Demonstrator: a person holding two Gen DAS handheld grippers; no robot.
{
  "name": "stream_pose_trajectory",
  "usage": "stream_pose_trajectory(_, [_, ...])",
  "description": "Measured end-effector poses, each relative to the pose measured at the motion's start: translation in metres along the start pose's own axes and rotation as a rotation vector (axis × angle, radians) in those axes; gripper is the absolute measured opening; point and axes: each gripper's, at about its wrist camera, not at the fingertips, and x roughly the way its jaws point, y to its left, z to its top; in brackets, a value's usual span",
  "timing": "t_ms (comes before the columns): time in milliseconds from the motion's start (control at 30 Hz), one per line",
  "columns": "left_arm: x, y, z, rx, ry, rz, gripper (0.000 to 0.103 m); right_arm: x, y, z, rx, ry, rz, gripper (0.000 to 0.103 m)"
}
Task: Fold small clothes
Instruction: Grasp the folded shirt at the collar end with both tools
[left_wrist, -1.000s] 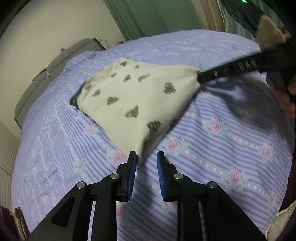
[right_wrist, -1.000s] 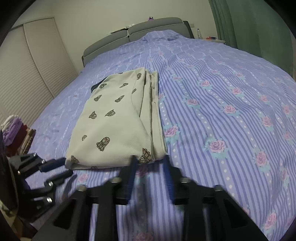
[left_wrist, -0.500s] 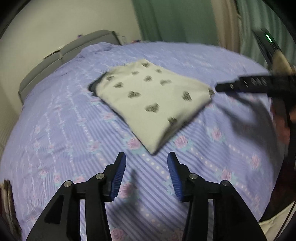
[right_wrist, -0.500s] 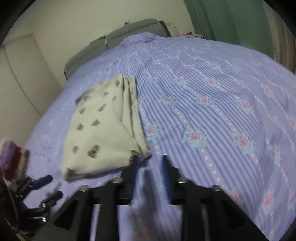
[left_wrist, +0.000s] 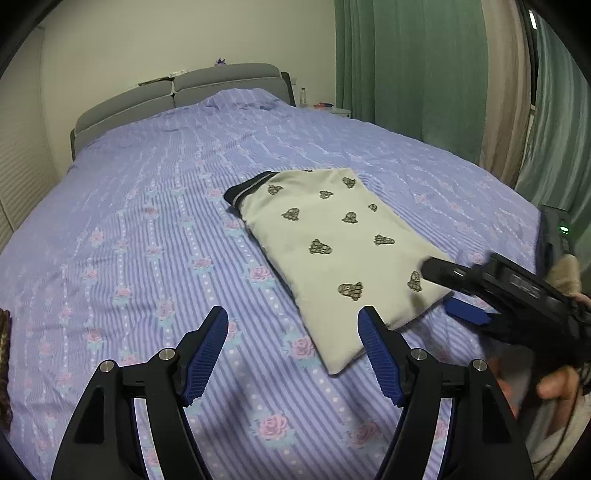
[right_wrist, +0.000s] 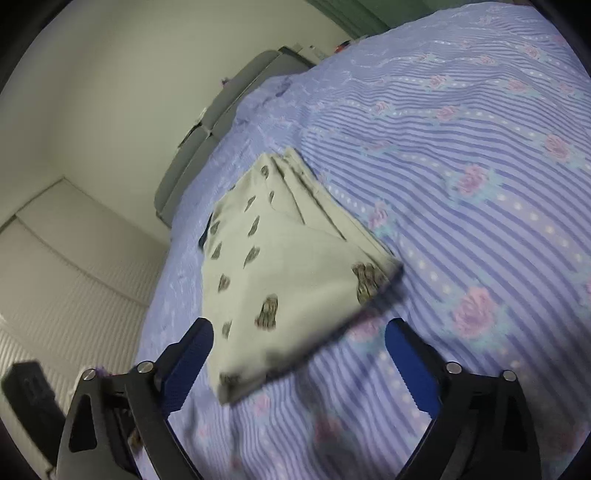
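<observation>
The left gripper hangs over the bed with its two blue-padded fingers spread apart and nothing between them; the jaws have just been opening. Just ahead of its right finger lies the near corner of a folded garment, apart from the pads. The lower parts of the gripper are cut off by the frame edge.

The right gripper also stands wide, its jaws having just been opening, and its pads touch nothing. In its own view the garment's near edge sits just ahead, between the lines of the two fingers, blurred and casting a dark smear, so whether that edge lies flat or lifts slightly cannot be told. From the left view, the right gripper's fingers reach in from the right, crossing the garment's right corner, and a hand behind it is partly cut off and blurred.

The garment is pale cream cloth printed with small dark figures too small to identify. It lies flat on the bed as a long rectangle, angled away from both grippers. A dark striped band peeks out at its far left end. Stacked folded layers show along its right side in the right view.

Beyond lie a purple striped cover with pink roses, a grey headboard and green curtains.
</observation>
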Motion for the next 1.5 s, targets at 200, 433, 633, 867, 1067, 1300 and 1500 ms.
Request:
stream_pose_trajectory(200, [0.005, 0.000, -0.002, 0.016, 0.004, -0.018, 0.072, 0.025, 0.009, 0.011, 0.037, -0.051, -0.061, 0.097])
stream_pose_trajectory(433, [0.021, 0.019, 0.002, -0.030, 0.019, -0.053, 0.072, 0.030, 0.002, 0.026, 0.130, -0.083, -0.070, 0.067])
stream_pose_trajectory(633, [0.049, 0.038, 0.014, -0.099, 0.068, -0.154, 0.072, 0.029, -0.001, 0.029, 0.115, -0.089, -0.085, 0.024])
stream_pose_trajectory(867, [0.094, 0.045, 0.040, -0.131, 0.130, -0.249, 0.072, 0.032, 0.016, 0.029, -0.030, -0.089, -0.195, 0.021])
stream_pose_trajectory(1067, [0.126, 0.049, 0.058, -0.164, 0.167, -0.303, 0.072, 0.031, 0.015, 0.030, -0.054, -0.073, -0.218, 0.021])
stream_pose_trajectory(1300, [0.161, 0.053, 0.071, -0.243, 0.195, -0.359, 0.073, 0.032, 0.017, 0.027, -0.091, -0.071, -0.241, 0.021])
stream_pose_trajectory(1500, [0.167, 0.047, 0.079, -0.272, 0.201, -0.338, 0.060, 0.034, 0.019, 0.028, -0.096, -0.067, -0.244, 0.021])
